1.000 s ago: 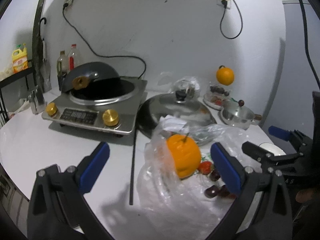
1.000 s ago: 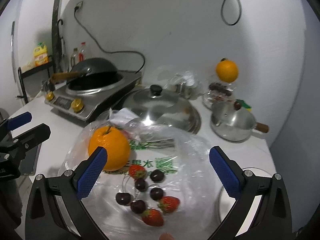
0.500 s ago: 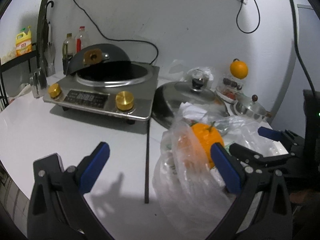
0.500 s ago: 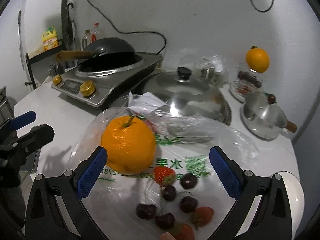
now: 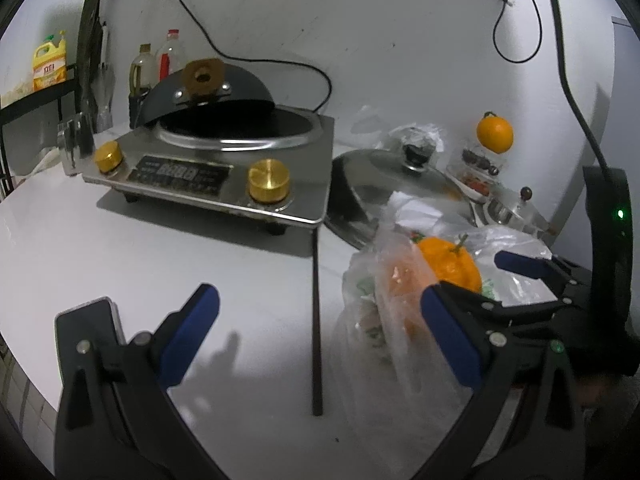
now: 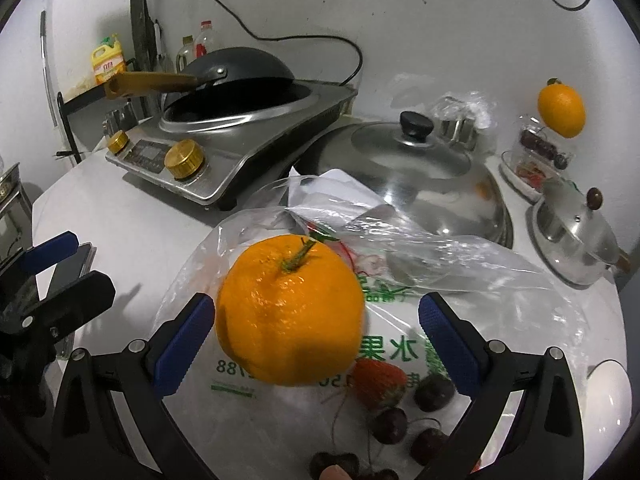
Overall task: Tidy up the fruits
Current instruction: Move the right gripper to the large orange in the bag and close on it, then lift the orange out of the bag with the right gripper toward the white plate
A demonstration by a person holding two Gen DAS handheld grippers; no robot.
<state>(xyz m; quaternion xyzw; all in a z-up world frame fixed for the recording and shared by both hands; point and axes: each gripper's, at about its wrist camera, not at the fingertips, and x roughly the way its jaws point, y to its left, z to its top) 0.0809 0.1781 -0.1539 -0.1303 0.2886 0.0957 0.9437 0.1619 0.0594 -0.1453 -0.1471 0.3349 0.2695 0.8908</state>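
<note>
"On the white bench (image 5: 80, 240), what lies nearest the right claw (image 6: 316, 340)?"

"An orange (image 6: 290, 312) with a green stem — it sits on a clear plastic bag (image 6: 500, 280) spread flat, between the two blue pads. The jaws stand wide apart; the left pad looks just beside the fruit, but I cannot tell whether it touches. Nothing is gripped."

"And the small fruit?"

"A strawberry (image 6: 378, 380) and several dark cherries (image 6: 434, 390) lie on the same bag, just in front of the orange and nearer the camera."

"The left claw (image 5: 320, 340)?"

"Spread wide too and holding nothing. It hangs over bare bench, with the bag off to its right; from the left wrist view the orange (image 5: 448, 264) shows partly through the crumpled plastic."

"What stands behind?"

"An induction cooker (image 5: 216, 168) with two brass knobs and a dark wok (image 6: 236, 68) tilted on it, a steel lid (image 6: 420, 164) with a black knob beside it, and a small steel pot (image 6: 576, 236) to the right. A second orange (image 6: 560, 110) is perched on a clear container — near the wall, well apart from the bag."
</note>
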